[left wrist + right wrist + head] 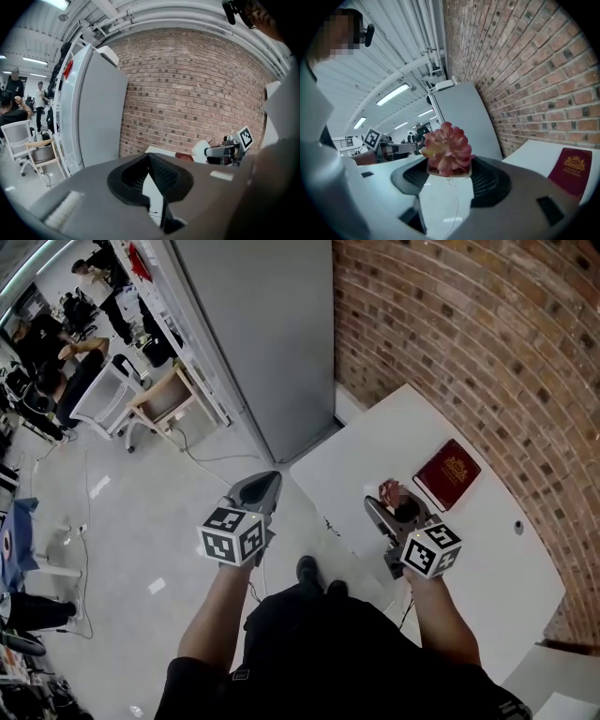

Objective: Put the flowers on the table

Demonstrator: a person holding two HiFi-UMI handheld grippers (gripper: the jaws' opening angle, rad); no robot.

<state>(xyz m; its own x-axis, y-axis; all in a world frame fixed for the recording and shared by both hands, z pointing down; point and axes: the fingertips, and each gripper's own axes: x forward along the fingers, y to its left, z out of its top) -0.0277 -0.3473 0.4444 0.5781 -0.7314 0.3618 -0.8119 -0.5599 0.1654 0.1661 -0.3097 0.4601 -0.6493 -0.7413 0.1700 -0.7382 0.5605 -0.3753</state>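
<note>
Brick wall (469, 334) is backing a white table (487, 568), and each place here is being given against that table. Off the table's left edge, over the grey floor (150, 521), the left gripper (261, 486) is hovering with its jaws drawn together at the tips and gripping nothing; its own view is showing only bare tabletop through the slit below the tips.

Further right, above the table's left part, the right gripper (401, 507) is clamping a small pot of pink flowers (392, 491). The jaws are pressing on the pot's two sides, and the flowers (447, 150) are rising upright above them. A red book (447, 474) is lying flat on the table just beyond the flowers, toward the wall.

Judging from this, the table is lying straight beneath the pot, so the coming move is looking like a plain lowering. The pot's axis is standing vertical, and the right gripper is the one doing the work. Whether the pot's base is touching the table cannot be told
</note>
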